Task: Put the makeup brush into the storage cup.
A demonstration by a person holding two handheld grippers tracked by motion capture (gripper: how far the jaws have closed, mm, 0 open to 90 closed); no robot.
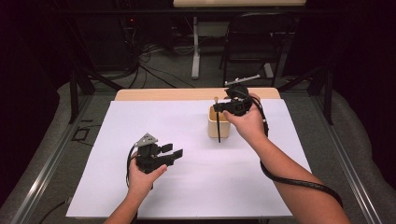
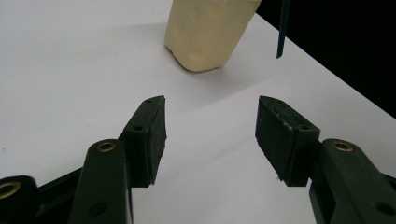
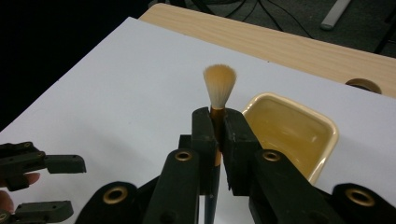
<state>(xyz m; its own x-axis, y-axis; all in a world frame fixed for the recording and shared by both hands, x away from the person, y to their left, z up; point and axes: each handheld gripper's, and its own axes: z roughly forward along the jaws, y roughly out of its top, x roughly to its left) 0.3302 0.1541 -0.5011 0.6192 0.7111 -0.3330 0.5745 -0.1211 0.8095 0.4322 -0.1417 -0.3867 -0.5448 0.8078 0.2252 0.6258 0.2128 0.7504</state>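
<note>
My right gripper (image 3: 217,126) has its jaws closed on the brush (image 3: 218,88), gripping it just under the pale bristles. The bristles point up and the dark handle hangs down in front of the cream cup (image 1: 218,122), which stands on the white sheet (image 1: 140,121). My left gripper (image 1: 172,153) has open jaws with nothing between them, well apart from the cup.
</note>
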